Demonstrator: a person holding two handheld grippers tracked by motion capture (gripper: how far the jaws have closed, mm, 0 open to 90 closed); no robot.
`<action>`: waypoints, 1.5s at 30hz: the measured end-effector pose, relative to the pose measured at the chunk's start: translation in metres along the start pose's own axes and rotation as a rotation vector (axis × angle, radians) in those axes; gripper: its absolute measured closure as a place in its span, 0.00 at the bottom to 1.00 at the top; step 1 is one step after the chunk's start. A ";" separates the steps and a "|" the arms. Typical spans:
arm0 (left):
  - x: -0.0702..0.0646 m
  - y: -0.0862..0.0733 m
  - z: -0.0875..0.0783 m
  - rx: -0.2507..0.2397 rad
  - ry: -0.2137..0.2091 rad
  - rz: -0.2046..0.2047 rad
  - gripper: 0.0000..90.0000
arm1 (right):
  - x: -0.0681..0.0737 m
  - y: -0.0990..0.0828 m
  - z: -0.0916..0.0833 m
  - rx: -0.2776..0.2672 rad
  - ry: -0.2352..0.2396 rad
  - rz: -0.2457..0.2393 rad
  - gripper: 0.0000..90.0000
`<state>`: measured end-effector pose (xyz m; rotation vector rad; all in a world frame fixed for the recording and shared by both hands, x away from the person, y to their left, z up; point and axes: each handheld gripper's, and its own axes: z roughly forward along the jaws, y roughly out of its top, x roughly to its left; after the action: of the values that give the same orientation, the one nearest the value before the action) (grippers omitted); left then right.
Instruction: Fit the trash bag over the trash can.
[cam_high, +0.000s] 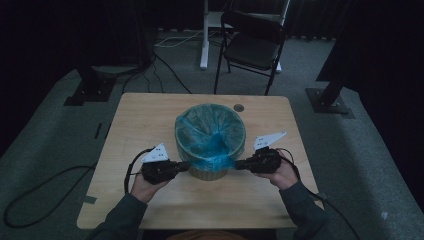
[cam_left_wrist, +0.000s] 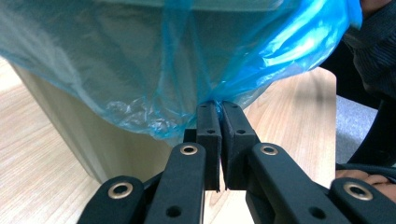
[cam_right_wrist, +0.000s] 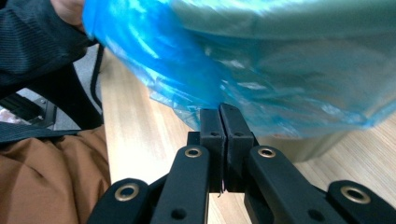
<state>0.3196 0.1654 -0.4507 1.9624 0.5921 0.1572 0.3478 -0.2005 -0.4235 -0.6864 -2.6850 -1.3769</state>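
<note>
Both grippers, left (cam_high: 186, 165) and right (cam_high: 239, 164), pinch the blue bag's (cam_high: 210, 131) skirt at the bin's (cam_high: 210, 173) near wall. To seat it well, I pull evenly downward, keeping the film untorn.

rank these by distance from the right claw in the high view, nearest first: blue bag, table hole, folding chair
1. blue bag, pinched at the right claw, over the bin's near rim
2. table hole, at the table's far edge
3. folding chair, on the floor beyond the table

Black fingers (cam_left_wrist: 233, 135), brass rivets, dark ribbed sleeves (cam_high: 300, 202).
</note>
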 end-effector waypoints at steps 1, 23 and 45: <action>0.001 -0.001 0.000 -0.002 -0.001 -0.007 0.97 | -0.003 -0.002 0.000 0.007 -0.005 0.010 0.99; 0.016 -0.017 0.003 0.063 0.021 -0.070 0.90 | -0.017 -0.030 0.011 0.102 -0.040 0.086 0.96; 0.024 -0.011 -0.047 -0.076 0.110 -0.107 0.82 | -0.027 -0.041 -0.031 0.031 -0.118 0.132 0.79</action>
<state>0.3204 0.2185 -0.4422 1.8523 0.7500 0.2186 0.3506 -0.2548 -0.4424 -0.9518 -2.6855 -1.2990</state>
